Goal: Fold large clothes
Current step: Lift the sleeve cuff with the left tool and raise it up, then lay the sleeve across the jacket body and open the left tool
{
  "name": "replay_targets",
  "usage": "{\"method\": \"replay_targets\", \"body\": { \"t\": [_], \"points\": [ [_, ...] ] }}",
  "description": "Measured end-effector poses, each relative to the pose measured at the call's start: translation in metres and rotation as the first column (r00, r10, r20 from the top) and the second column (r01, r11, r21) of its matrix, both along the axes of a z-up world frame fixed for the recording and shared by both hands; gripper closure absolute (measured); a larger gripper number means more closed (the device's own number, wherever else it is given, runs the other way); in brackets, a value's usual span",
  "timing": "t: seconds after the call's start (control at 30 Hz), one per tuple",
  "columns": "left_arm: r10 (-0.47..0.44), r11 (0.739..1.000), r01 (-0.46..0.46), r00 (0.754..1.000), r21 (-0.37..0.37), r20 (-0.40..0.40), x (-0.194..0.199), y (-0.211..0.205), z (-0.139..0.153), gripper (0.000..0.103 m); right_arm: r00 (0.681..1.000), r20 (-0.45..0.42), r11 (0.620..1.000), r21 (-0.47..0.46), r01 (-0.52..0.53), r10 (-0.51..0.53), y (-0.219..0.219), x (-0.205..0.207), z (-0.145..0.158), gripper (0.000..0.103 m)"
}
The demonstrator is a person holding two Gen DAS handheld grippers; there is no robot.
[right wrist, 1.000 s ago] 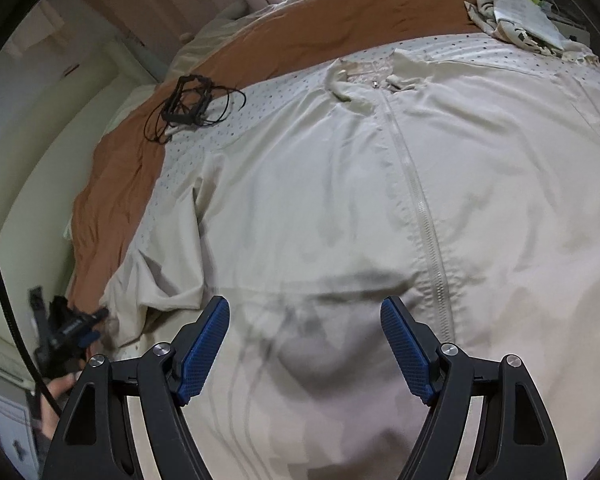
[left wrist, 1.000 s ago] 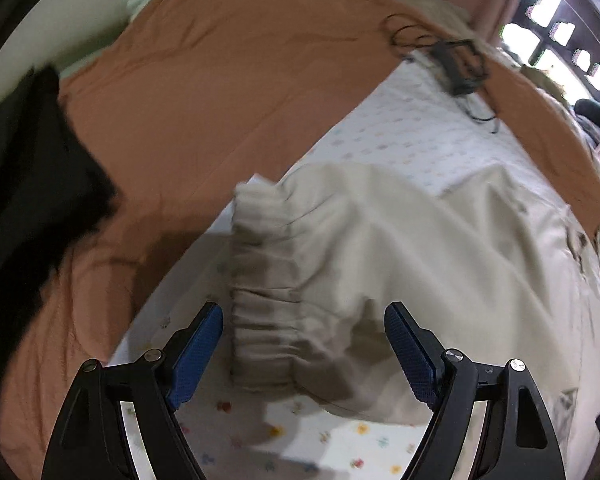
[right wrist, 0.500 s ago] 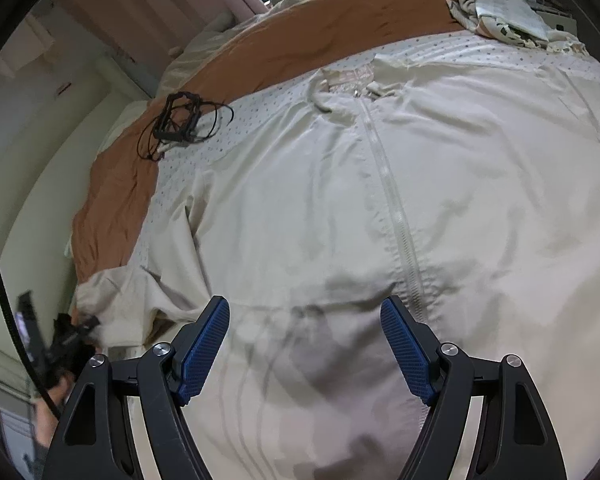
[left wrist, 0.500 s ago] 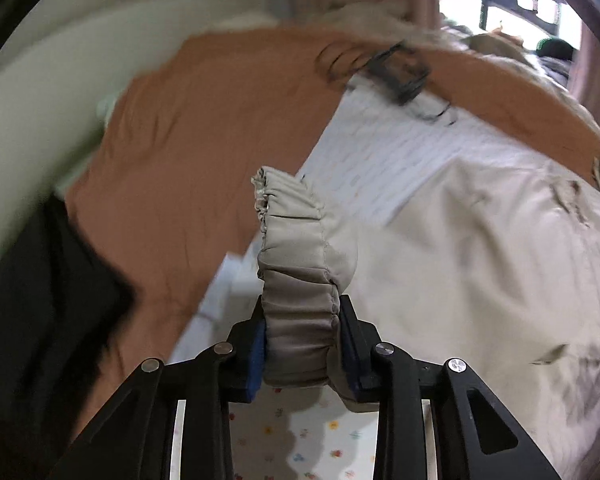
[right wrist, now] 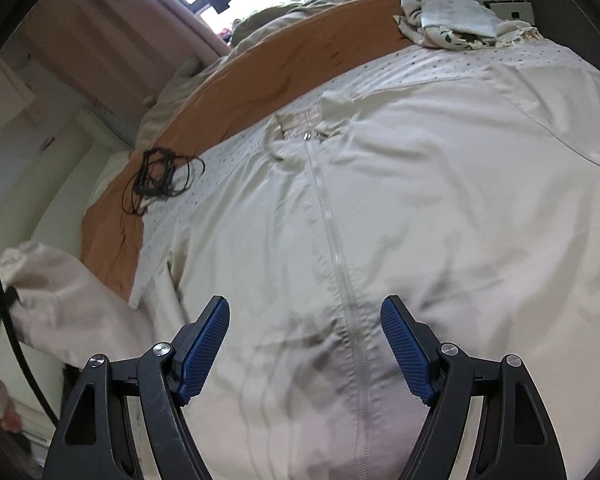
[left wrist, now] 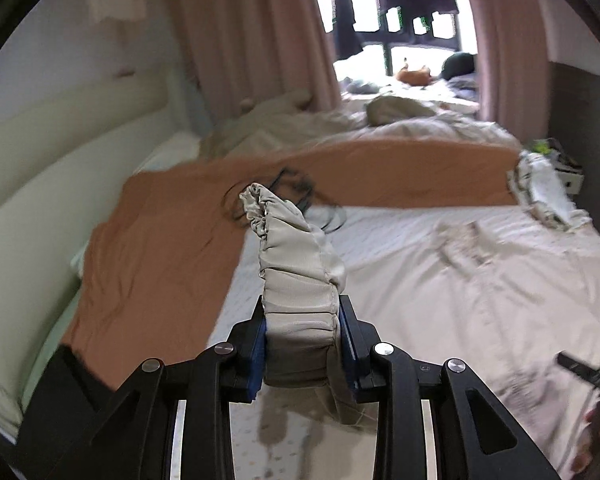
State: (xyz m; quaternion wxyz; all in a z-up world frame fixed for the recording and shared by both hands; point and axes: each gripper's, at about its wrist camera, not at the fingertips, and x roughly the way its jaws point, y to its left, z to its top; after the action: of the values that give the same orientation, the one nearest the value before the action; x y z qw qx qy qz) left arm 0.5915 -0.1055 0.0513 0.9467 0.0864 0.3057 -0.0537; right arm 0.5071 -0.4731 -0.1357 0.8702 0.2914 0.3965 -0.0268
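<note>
The left gripper has its fingers clenched on the gathered elastic cuff of a pale beige jacket. The cuff stands up out of the fingers toward twelve o'clock in the left wrist view, its ruffled end tilting slightly to eleven o'clock, held clear of the bed. In the right wrist view the sleeve is lifted off the bed at about nine o'clock.

The jacket lies spread front-up on the dotted white sheet, filling most of the right wrist view. Its zipper runs from the collar at about twelve o'clock down toward six o'clock, passing between the right gripper's fingers.

The right gripper hovers over the lower front of the jacket with its blue-padded fingers released and wide apart, gripping nothing; whether they touch the cloth cannot be told.

An orange blanket covers the bed beyond the sheet, from nine round to one o'clock in the left wrist view. A tangle of black cable lies at the blanket's edge, at ten o'clock in the right wrist view. A crumpled patterned cloth sits at one o'clock near the bed's far corner. Pink curtains hang behind the bed at twelve o'clock.
</note>
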Motion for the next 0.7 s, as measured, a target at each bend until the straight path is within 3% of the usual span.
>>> {"method": "replay_targets", "body": {
  "t": [0.2, 0.33, 0.53, 0.7],
  "points": [
    [-0.132, 0.991, 0.133, 0.989, -0.016, 0.061, -0.014, -0.067, 0.034, 0.071, 1.0, 0.01, 0.999, 0.038, 0.013, -0.013, -0.015, -0.001, 0.0, 0.025],
    [-0.215, 0.976, 0.217, 0.975, -0.022, 0.057, -0.018, -0.107, 0.039, 0.07, 0.999, 0.02, 0.997, 0.07, 0.043, -0.044, -0.029, -0.005, -0.001, 0.025],
    [-0.291, 0.956, 0.291, 0.957, -0.031, 0.001, -0.007, -0.155, 0.018, 0.07, 0.996, 0.019, 0.989, 0.125, 0.083, -0.086, -0.047, -0.009, -0.005, 0.025],
    [-0.319, 0.946, 0.314, 0.945, -0.082, -0.066, 0.007, -0.181, -0.014, 0.07, 0.994, 0.018, 0.983, 0.152, 0.105, -0.109, -0.058, -0.011, -0.008, 0.025]
  ]
}}
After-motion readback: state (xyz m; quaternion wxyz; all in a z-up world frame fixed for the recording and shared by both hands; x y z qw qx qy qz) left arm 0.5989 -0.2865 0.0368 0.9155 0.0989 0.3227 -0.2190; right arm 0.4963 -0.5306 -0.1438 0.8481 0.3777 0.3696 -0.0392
